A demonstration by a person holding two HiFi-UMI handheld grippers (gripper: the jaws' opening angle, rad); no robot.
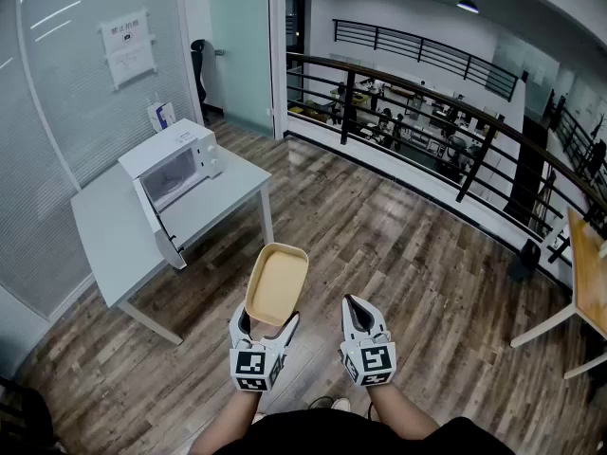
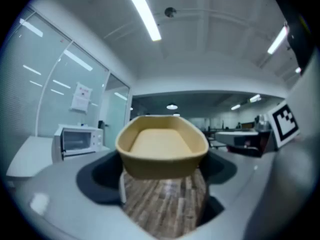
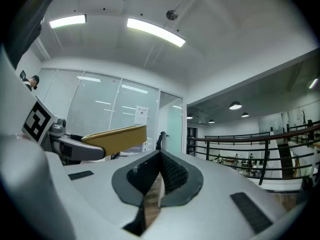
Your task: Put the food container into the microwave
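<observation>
Tan container (image 1: 276, 282) pinched by left gripper (image 1: 266, 322); right gripper (image 1: 354, 303) closed, empty. Only head view shows microwave (image 1: 171, 164) door open, upper left.

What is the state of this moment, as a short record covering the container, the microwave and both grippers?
container: tan oblong food container, empty, held above the wooden floor
left gripper: shut on the container's near end
right gripper: jaws together, nothing between them
microwave: white microwave on the grey table, door appears swung open, well ahead of the container

White hand-held grippers (image 1: 268, 323) (image 1: 350, 301), b/w marker cubes (image 1: 251, 369)
</observation>
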